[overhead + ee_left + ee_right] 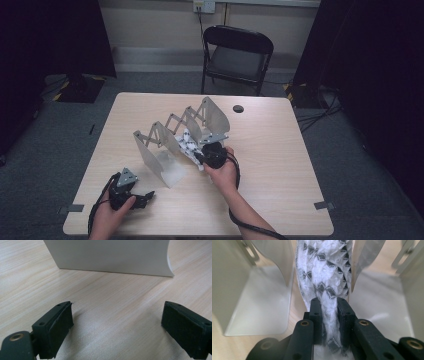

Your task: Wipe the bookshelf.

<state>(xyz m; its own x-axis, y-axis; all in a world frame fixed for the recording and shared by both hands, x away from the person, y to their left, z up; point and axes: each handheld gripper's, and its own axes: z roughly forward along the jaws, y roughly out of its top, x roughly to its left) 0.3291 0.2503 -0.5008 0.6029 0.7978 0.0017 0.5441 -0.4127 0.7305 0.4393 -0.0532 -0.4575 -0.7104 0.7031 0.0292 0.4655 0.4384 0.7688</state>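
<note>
**Right gripper has the patterned cloth pinched inside the divider rack**

Starting nearest the person: the left gripper (145, 199) sits low on the near-left part of the table (280, 200), held in the left hand (107, 220). Its jaws are spread wide with nothing between them, just bare wood grain showing in the left gripper view, and they face the closest white plate of the rack (112, 257).

A bit further in, the right hand (225, 172) holds the right gripper (329, 312), which is squeezed onto a white cloth with a black pattern (324, 270). The cloth is bunched thin between the pads and runs away from the jaws as a long strip, its long axis lying along the slot it sits in, pointing straight ahead of the gripper. In the high view it shows as a small white-and-black patch (189, 142) just beside the right gripper, down between two plates near the middle of the rack.

The rack itself (180, 132) is an expanding metal divider with scissor links, stretched diagonally from near-left to far-right across the table. I count four upright plates in the high view. One cloth, one rack, two grippers.

Behind the rack there's a round cable hole (238, 108) in the tabletop, and past the far edge one black folding chair (237, 55).
</note>
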